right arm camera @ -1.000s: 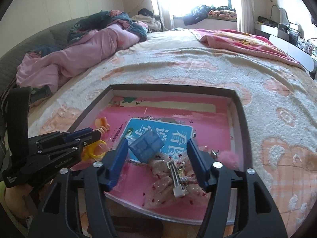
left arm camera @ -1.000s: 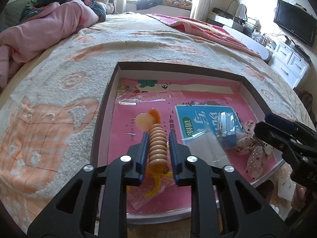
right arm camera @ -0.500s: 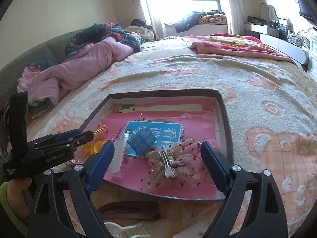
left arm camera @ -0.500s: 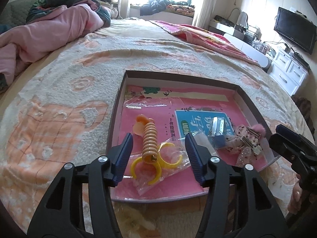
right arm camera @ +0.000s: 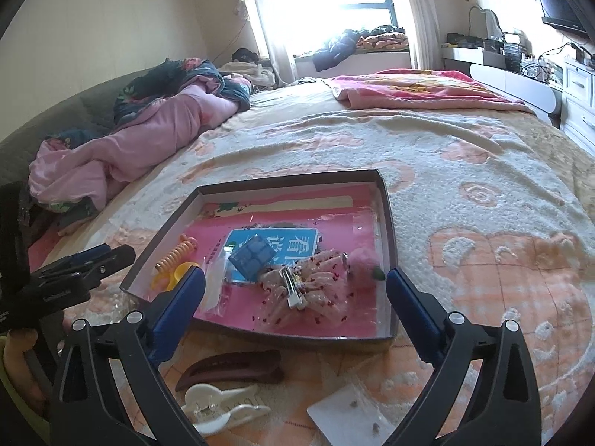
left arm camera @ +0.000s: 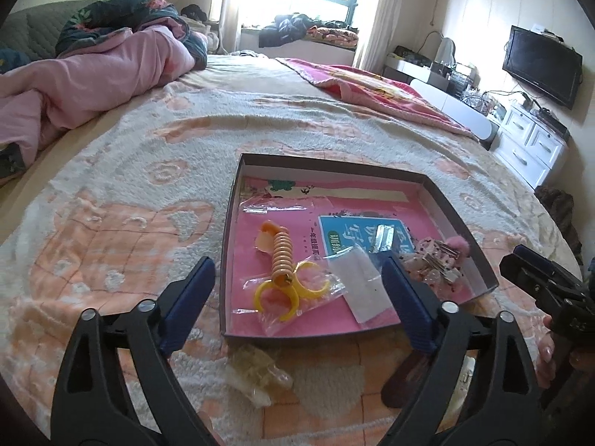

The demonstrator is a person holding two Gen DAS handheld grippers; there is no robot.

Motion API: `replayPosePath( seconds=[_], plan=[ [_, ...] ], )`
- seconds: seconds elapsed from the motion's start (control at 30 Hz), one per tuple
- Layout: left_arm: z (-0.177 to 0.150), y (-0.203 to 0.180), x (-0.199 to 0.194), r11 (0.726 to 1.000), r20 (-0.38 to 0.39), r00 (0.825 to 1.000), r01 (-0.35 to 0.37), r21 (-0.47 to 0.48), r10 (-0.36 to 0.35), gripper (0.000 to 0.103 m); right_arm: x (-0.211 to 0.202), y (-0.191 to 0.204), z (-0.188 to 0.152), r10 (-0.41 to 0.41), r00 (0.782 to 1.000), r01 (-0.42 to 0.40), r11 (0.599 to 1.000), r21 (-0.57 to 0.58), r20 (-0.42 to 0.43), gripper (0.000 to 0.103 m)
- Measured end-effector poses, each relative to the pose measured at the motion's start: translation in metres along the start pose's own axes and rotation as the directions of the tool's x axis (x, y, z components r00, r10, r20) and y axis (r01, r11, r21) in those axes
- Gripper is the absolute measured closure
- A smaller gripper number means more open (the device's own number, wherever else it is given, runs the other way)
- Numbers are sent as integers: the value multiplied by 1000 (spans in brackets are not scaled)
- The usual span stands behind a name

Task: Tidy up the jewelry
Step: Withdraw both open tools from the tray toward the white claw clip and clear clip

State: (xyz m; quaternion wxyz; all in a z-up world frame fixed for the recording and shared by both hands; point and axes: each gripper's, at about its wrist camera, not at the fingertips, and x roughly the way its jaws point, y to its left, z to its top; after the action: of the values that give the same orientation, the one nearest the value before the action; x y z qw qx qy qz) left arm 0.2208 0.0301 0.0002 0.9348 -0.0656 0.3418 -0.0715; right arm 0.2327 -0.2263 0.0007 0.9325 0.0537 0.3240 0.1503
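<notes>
A dark shallow box (left arm camera: pixel 461 219) (right arm camera: pixel 388 223) with a pink lining lies on the bed. In it lie an orange spiral clip with yellow rings in a clear bag (left arm camera: pixel 284 271) (right arm camera: pixel 176 260), a small clear packet (left arm camera: pixel 359 278), a blue square case (right arm camera: pixel 254 256), a sequined bow clip (right arm camera: pixel 308 290) (left arm camera: pixel 435 260) and a pink pompom (right arm camera: pixel 362 265). My left gripper (left arm camera: pixel 297 301) is open and empty, held above the box's near edge. My right gripper (right arm camera: pixel 295 301) is open and empty, near the box's front edge.
On the blanket in front of the box lie a brown hair claw (right arm camera: pixel 230 369), a white clip (right arm camera: pixel 219 403), a white card with small studs (right arm camera: pixel 351 414) and a clear yellowish clip (left arm camera: pixel 256 375). Pink bedding (left arm camera: pixel 93 74) is piled at the far left.
My left gripper let go of the orange spiral clip, opened wide and drew back from the box. My right gripper also opened wider and drew back.
</notes>
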Motion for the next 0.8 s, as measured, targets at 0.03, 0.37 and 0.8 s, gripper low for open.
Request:
replayPosePath(
  seconds=[0.03, 0.37, 0.8],
  plan=[
    [-1, 0, -3, 1000, 4, 1000, -1, 1, 1, 15, -2, 0, -1, 0, 1000, 0, 1000, -2, 2, 8],
    [-8, -2, -22, 1000, 24, 1000, 7, -3, -7, 14, -27, 10, -12, 6, 999, -4, 999, -47, 38, 8],
    [-27, -2, -47, 1000, 36, 999, 23, -18, -22, 13, -49, 31, -28, 36, 998, -31, 994, -101, 50, 7]
  ],
)
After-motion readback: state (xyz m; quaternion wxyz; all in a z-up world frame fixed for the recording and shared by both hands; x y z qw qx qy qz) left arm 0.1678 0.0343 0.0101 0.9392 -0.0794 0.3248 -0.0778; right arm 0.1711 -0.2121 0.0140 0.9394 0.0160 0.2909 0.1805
